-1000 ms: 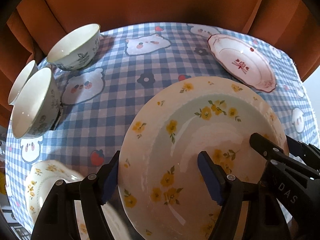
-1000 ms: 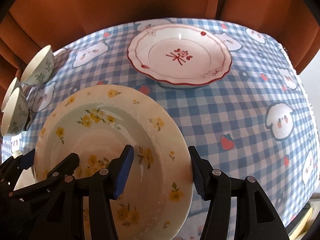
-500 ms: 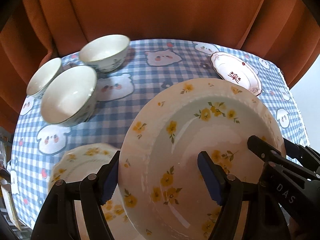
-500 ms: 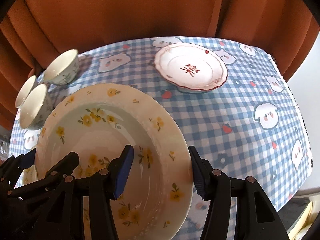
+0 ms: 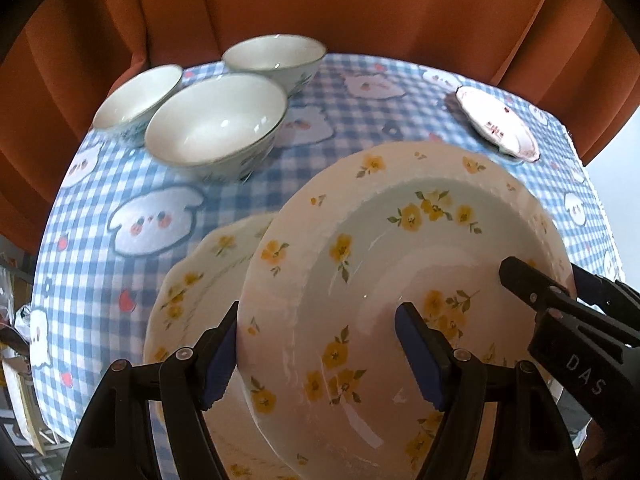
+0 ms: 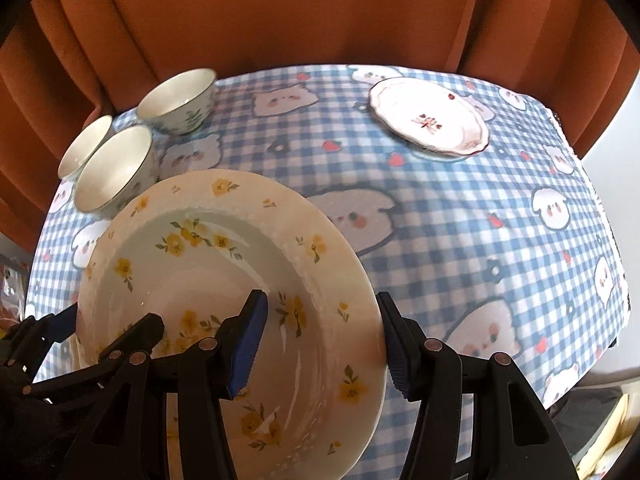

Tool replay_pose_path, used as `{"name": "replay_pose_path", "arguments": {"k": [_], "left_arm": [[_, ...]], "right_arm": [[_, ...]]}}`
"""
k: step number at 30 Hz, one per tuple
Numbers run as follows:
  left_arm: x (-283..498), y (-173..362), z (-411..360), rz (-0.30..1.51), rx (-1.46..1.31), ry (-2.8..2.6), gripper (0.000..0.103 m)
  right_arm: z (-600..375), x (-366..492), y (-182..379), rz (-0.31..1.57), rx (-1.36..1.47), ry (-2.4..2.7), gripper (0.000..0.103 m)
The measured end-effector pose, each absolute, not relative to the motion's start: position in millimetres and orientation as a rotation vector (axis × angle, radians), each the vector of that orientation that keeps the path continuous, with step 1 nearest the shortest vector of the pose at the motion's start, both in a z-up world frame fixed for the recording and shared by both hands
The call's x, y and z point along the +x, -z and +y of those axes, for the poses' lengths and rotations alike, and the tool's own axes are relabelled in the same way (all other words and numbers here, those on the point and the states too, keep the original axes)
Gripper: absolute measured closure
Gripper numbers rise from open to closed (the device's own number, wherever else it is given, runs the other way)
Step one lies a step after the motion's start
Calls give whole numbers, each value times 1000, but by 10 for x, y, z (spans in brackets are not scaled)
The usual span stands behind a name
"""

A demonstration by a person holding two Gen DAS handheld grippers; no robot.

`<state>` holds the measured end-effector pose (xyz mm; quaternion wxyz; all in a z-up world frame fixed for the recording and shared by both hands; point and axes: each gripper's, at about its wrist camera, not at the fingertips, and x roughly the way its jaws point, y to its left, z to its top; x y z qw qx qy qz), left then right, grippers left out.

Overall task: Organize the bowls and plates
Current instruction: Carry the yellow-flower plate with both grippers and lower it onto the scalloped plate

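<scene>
Both grippers hold one yellow-flowered deep plate (image 5: 384, 280) in the air above the table. My left gripper (image 5: 320, 356) is shut on its left rim. My right gripper (image 6: 320, 332) is shut on its right rim, and the plate (image 6: 224, 280) fills the lower left of the right wrist view. A second yellow-flowered plate (image 5: 192, 288) lies on the tablecloth just below and left of the held one. Three white bowls (image 5: 216, 124) stand together at the far left. A red-rimmed plate (image 6: 428, 120) lies at the far right.
The table has a blue checked cloth (image 6: 460, 220) with animal prints, and orange curtains (image 6: 320, 12) hang close behind it. The table's right edge (image 6: 600, 208) drops off. Clutter shows off the left edge (image 5: 16, 360).
Both grippers have carried the held plate up and to the left. The bowls and the second flowered plate have come nearer, and the red-rimmed plate has receded to the far right.
</scene>
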<state>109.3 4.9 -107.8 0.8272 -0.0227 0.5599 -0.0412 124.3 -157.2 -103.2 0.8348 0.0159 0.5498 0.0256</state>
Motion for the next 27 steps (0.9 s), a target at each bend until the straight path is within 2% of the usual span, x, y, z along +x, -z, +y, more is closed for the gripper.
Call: {"name": "replay_pose_path", "arguments": {"k": [13,27], "left_arm": [[952,1396,395,1263,-83,63,26],[1022,1477,437,1275,-96,-16,26]], "right_arm": [[-1132,1150,1327,1239,-5,-82,44],[-978,1292,1465,1266,-57,-100,44]]}}
